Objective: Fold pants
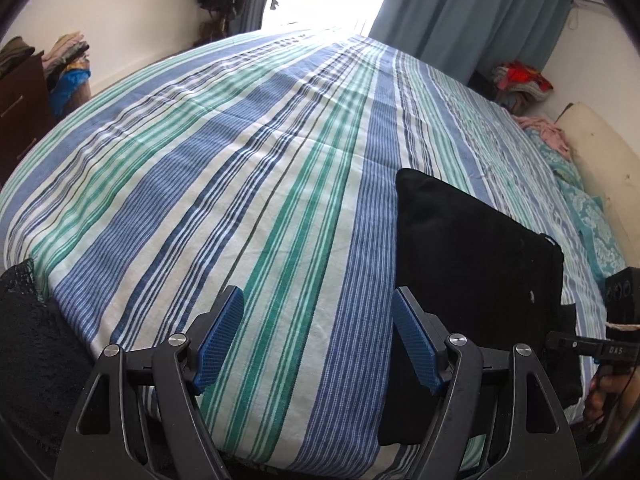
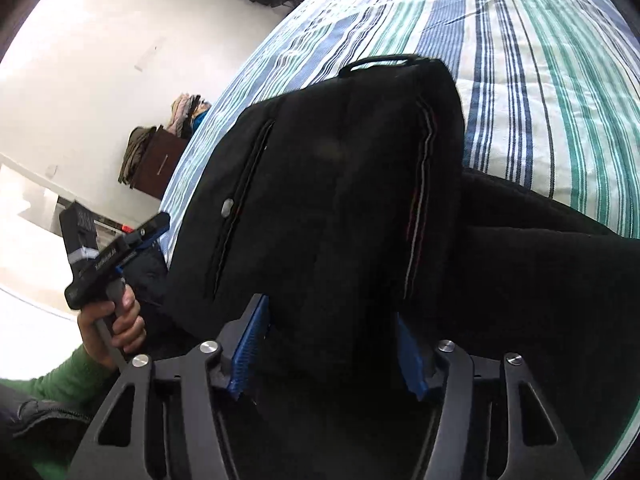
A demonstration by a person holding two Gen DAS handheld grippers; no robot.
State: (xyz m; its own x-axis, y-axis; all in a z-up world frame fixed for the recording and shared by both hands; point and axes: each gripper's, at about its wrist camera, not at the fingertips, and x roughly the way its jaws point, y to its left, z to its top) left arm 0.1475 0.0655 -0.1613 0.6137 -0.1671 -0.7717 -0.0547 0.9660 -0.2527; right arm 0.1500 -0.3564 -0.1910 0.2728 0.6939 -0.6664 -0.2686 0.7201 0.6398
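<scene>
Black pants lie folded on the striped bed sheet, near the bed's front edge on the right of the left wrist view. My left gripper hangs open over bare sheet just left of the pants, with nothing between its blue pads. In the right wrist view the pants fill the middle, showing a pocket seam and a side stripe. My right gripper is shut on a thick fold of their near edge, fabric packed between both pads. A hand in a green sleeve holds the left gripper at the left.
A dark dresser with stacked clothes stands left of the bed. Blue curtains and a bright doorway are at the far end. Teal pillows and a clothes pile line the right side. Dark netted fabric sits at the near left corner.
</scene>
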